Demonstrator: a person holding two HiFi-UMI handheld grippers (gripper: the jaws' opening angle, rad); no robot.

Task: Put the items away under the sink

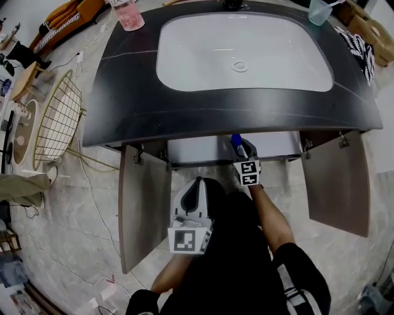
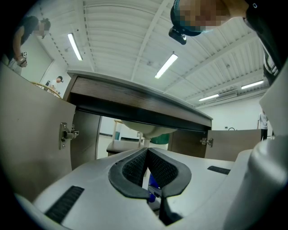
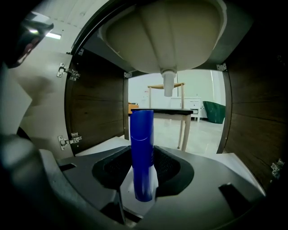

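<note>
A blue cylindrical bottle point(image 3: 141, 143) stands upright between the pads of my right gripper point(image 3: 143, 164), which is shut on it. From the head view, the right gripper point(image 1: 242, 151) reaches with the blue bottle point(image 1: 236, 142) into the open cabinet under the dark countertop point(image 1: 123, 92). My left gripper point(image 1: 196, 198) hangs back in front of the cabinet, lower and to the left. Seen in its own view, the left gripper point(image 2: 147, 155) has its pads meeting at the tips with nothing between them.
Both cabinet doors, left point(image 1: 144, 206) and right point(image 1: 335, 181), stand open. The basin's underside point(image 3: 166, 36) and drain pipe point(image 3: 168, 84) hang above the right gripper. A wire basket point(image 1: 58, 120) stands on the floor at left. A pink bottle point(image 1: 129, 15) and a green cup point(image 1: 320, 11) sit on the counter.
</note>
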